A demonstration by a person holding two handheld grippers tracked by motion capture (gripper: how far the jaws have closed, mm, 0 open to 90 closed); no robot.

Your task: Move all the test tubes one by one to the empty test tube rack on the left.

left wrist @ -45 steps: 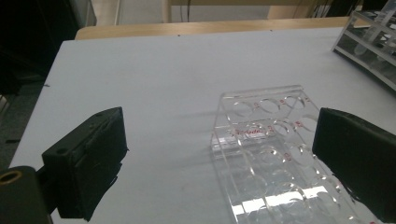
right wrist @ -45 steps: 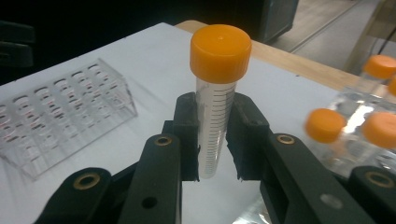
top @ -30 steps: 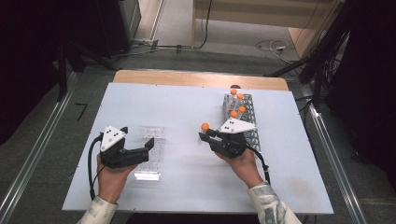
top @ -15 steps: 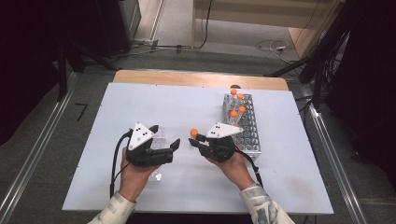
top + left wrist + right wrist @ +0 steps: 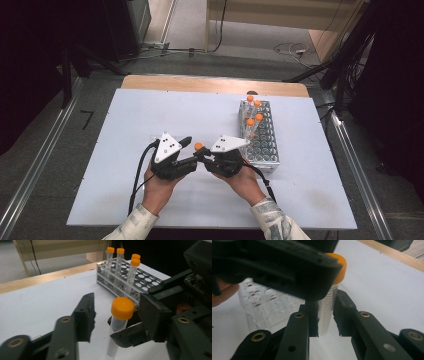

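My left hand-held gripper (image 5: 186, 150) has come in from the left side of the bench (image 5: 150, 115) over the last second and now meets my right hand-held gripper (image 5: 204, 156) near the middle. The right one is clamped on the orange-capped tube (image 5: 119, 320), holding it upright just above the bench; the left one's jaws stand wide apart on either side of the cap, not touching it. I read this as a handover or a cap grip about to start, with the tube out of the rack (image 5: 262, 137). The rack sits just to the right of my right hand with four more capped tubes (image 5: 120, 263) at its far end, so I have little room that way. To the left and ahead the white surface is free, and the near edge lies close under my wrists
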